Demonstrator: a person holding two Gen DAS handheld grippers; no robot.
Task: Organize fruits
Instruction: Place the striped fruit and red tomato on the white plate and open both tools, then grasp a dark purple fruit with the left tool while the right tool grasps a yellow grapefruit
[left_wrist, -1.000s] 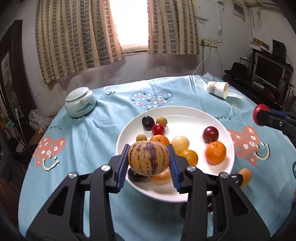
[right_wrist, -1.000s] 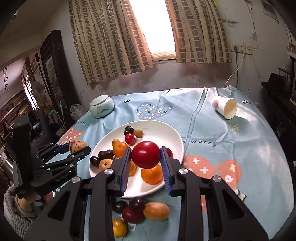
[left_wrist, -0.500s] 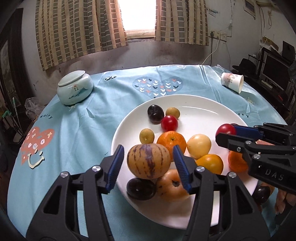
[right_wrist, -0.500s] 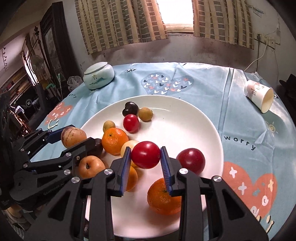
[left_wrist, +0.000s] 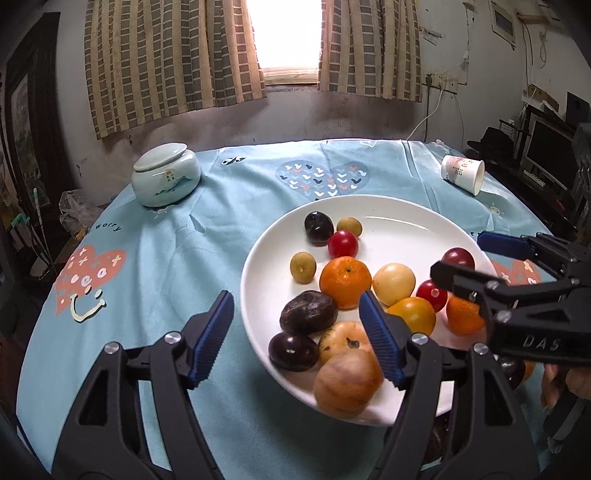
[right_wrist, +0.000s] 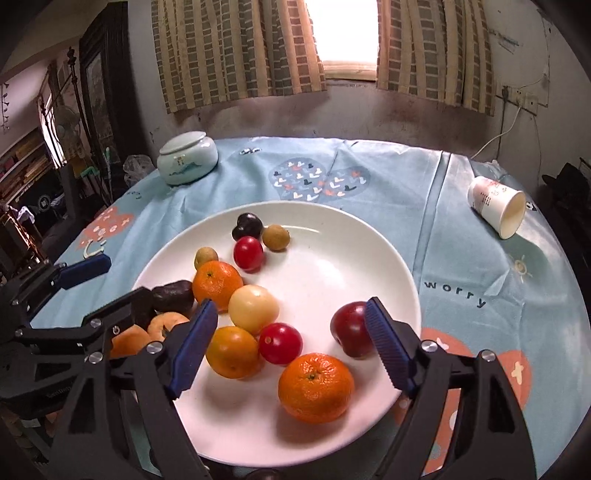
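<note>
Your left hand-held gripper: released, holding nothing. Striped melon: on white plate, rim at 6 o'clock, touching peach-coloured fruit. Your right hand-held gripper: released, holding nothing. Red tomato: on plate between its spread fingers, beside orange. Worktop at 2 o'clock: tipped paper cup.

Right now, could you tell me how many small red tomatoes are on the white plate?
2: one small red tomato at the far side beside the dark plum, another near the middle between the right gripper's open fingers.
</note>
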